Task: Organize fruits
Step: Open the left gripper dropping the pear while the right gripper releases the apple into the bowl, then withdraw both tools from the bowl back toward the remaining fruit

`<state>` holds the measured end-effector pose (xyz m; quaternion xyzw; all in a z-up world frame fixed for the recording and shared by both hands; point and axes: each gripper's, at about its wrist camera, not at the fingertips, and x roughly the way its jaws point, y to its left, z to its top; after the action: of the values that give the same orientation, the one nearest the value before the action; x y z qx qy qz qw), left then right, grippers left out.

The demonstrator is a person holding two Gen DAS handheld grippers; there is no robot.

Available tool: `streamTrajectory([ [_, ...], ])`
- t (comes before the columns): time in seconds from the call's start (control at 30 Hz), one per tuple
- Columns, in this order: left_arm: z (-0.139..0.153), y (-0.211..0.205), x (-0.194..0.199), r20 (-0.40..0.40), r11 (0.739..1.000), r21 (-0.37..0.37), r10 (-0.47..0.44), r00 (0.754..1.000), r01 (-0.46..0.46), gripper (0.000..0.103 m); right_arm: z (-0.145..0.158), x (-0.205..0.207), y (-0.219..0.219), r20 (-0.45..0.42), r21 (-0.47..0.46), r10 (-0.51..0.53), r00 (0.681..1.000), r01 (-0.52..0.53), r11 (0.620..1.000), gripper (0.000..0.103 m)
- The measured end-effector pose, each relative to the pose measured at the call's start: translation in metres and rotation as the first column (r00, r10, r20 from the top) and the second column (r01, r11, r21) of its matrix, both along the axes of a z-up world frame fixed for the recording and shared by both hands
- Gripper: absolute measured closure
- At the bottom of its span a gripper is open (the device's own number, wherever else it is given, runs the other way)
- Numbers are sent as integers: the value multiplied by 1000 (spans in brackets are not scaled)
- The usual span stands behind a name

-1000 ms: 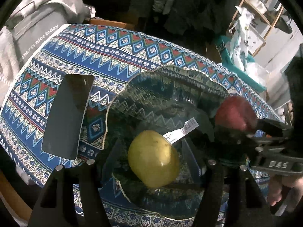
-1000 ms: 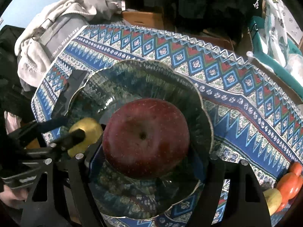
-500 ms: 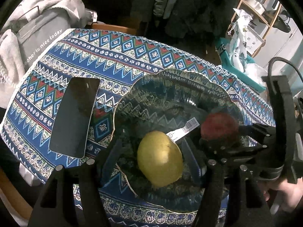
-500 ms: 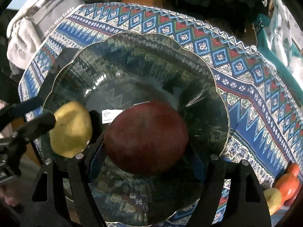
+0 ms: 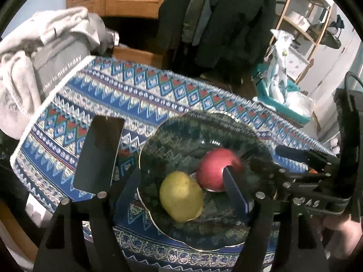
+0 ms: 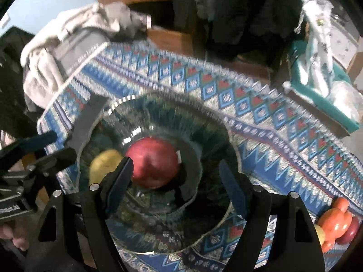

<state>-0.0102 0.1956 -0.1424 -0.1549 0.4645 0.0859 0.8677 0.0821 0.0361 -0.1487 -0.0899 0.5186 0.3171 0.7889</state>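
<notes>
A clear glass bowl [image 5: 204,122] stands on the patterned tablecloth. A yellow pear [image 5: 180,196] and a red apple [image 5: 217,170] lie in it, touching. My left gripper [image 5: 183,188] is open and empty, raised above the pear. In the right wrist view the bowl [image 6: 158,104] holds the apple [image 6: 155,161] and the pear [image 6: 103,164]. My right gripper [image 6: 177,179] is open and empty, raised just behind the apple.
A black phone [image 5: 98,154] lies left of the bowl. More fruit, orange and red [image 6: 338,219], sits at the table's right edge. Grey clothes [image 5: 40,68] are piled at the far left. A teal tray with bags [image 6: 322,86] stands beyond the table.
Both grippers opened and let go: the pear and the apple now lie in the bowl. Both grippers have drawn back and up from the fruit.
</notes>
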Motion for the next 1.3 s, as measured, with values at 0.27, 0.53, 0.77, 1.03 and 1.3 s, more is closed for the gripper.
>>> streamTrajectory([
  [0.27,46,-20,-6,98,997,64,-44,994,38,22,59,3,-33,84,52,-114,990,110,993,24],
  [0.53,87,-45,-9,168,991,105,-103,980,87,16,111,-6,-63,197,93,-180,964,164,982,24],
  [0.77,109,-73,-11,205,983,109,-170,964,150,16,145,-20,-91,269,137,-215,939,184,973,20],
  [1.03,119,-101,-7,214,972,110,-229,950,209,16,171,-38,-123,340,152,-247,907,206,967,19],
  [1.3,122,-129,-3,216,958,114,-282,935,262,16,178,-48,-158,365,142,-292,884,257,956,19],
])
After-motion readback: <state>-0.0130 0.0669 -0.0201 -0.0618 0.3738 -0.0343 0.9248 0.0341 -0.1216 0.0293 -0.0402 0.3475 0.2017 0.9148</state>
